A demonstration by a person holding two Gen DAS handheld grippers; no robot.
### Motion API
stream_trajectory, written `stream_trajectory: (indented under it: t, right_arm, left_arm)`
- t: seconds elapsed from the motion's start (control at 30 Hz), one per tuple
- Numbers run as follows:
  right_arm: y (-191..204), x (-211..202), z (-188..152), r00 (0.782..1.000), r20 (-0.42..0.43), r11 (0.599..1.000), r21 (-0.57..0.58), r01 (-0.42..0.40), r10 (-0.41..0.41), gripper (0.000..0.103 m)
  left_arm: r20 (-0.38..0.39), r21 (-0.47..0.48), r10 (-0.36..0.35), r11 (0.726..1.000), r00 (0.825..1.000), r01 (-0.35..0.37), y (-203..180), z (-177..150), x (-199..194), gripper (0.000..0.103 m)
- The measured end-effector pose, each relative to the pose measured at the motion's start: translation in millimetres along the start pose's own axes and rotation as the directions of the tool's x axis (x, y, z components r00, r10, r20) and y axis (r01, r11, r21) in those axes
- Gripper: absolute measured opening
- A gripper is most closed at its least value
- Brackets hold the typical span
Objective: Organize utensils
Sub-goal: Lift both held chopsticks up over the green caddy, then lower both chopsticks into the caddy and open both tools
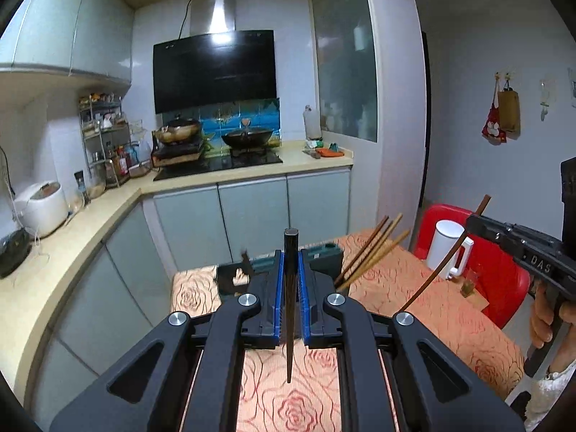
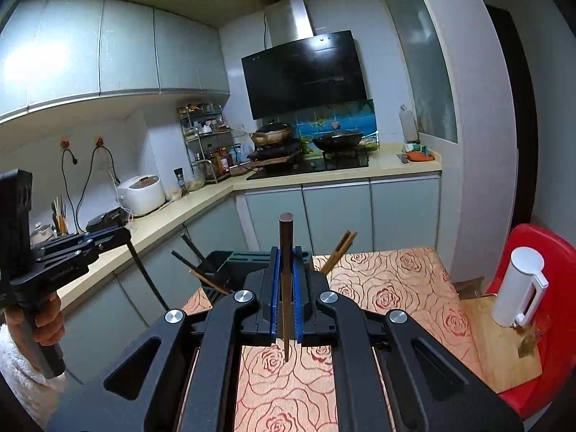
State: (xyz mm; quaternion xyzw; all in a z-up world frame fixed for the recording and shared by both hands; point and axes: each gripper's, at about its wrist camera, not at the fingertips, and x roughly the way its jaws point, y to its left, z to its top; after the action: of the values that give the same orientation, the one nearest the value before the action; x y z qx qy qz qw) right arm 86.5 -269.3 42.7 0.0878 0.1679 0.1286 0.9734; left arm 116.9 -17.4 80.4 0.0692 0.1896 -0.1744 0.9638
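My left gripper [image 1: 290,256] is shut on a dark chopstick [image 1: 289,342] that stands upright between its blue pads, above the table. My right gripper [image 2: 286,252] is shut on a brown chopstick [image 2: 286,334], also upright. Each view shows the other gripper. The right gripper [image 1: 472,221] comes in from the right with its brown chopstick [image 1: 437,270] slanting down. The left gripper [image 2: 124,233] comes in from the left with its dark chopstick [image 2: 147,277]. A dark utensil holder [image 1: 329,257] [image 2: 225,270] stands just beyond the fingers, with several chopsticks [image 1: 374,250] [image 2: 340,246] leaning out of it.
The table [image 2: 396,288] has a rose-patterned cloth. To the right, a red chair [image 2: 536,252] carries a white jug [image 2: 516,288] on a wooden board. An L-shaped kitchen counter [image 1: 72,230] with a rice cooker [image 1: 41,207], a stove and pans runs behind and left.
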Motion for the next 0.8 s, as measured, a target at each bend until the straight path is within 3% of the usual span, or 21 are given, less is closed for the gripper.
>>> stream_trajectory:
  t: [0.3,0.53,0.8]
  right_arm:
    - [3.4,25.0,32.7,1.000,0.017,1.000,0.001,-0.004,0.004,0.007]
    - [7.7,44.8,57.5,0.998,0.056,1.000,0.002,-0.003,0.003,0.007]
    - [9.9,87.3,59.5,0.999,0.026,0.999,-0.030,0.034,-0.034,0.007]
  left_arm:
    - [0.056,0.017,0.014,1.000,0.998,-0.015,-8.3,39.3,20.1,0.007]
    - [0.107,-0.024,0.031,0.999,0.994,-0.029,2.1,61.7,46.7,0.007]
    - [0.090,-0.070,0.046,0.997,0.995,-0.039,16.3,67.5,91.7,0.007]
